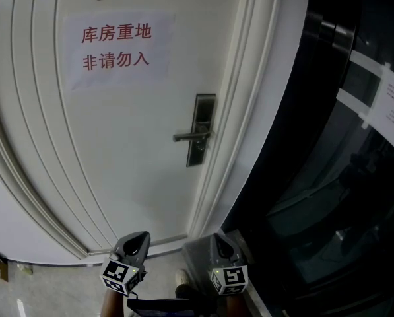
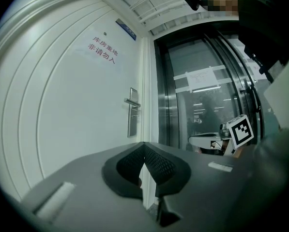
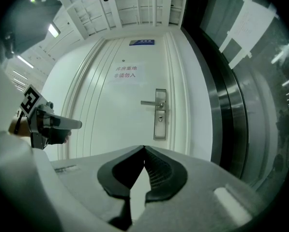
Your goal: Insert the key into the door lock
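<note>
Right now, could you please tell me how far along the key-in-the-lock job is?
Done: nothing visible yet. In hand: the left gripper and right gripper are both shut, no key showing in either, and both are held back from the door. Left: the whole approach and insertion; the keyhole below the handle has no key in it.

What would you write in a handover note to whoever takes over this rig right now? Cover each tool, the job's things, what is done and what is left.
Left tool: shut, nothing seen between its jaws, well short of the door.
Right tool: shut, empty too, facing the lock plate.
Key: in no view.
Keyhole: below the handle, nothing in it.
Done: nothing yet. Left: get the key, grip it, insert it.
</note>
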`<move>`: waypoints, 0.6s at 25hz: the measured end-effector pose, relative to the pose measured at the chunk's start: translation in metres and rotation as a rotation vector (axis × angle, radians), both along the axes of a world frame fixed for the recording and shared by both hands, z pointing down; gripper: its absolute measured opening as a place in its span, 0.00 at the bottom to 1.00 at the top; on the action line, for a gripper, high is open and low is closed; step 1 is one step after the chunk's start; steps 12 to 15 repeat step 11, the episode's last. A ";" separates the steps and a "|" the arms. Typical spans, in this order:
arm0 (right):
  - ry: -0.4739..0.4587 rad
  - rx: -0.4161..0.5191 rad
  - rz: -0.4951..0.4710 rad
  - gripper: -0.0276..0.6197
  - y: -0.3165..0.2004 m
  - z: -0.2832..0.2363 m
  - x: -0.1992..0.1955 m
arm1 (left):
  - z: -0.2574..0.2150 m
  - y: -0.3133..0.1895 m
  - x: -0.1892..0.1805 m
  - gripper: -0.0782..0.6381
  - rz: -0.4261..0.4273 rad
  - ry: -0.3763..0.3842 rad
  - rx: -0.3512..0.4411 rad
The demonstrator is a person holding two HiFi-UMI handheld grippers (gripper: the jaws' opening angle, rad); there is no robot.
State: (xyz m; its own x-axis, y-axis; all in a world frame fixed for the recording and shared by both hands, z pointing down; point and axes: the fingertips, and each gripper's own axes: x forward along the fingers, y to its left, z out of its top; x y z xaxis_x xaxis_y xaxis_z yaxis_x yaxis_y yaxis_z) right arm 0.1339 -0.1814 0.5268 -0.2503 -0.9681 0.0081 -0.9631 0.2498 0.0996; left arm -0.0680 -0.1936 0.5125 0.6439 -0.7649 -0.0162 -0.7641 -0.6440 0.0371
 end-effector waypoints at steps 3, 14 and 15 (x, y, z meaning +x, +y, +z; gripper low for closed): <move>-0.001 -0.001 -0.003 0.05 0.000 0.000 0.000 | 0.001 0.000 0.001 0.11 -0.002 0.001 -0.003; 0.004 0.006 -0.015 0.05 -0.002 -0.003 -0.004 | 0.002 -0.001 -0.002 0.11 -0.008 0.003 -0.010; 0.004 0.006 -0.015 0.05 -0.002 -0.003 -0.004 | 0.002 -0.001 -0.002 0.11 -0.008 0.003 -0.010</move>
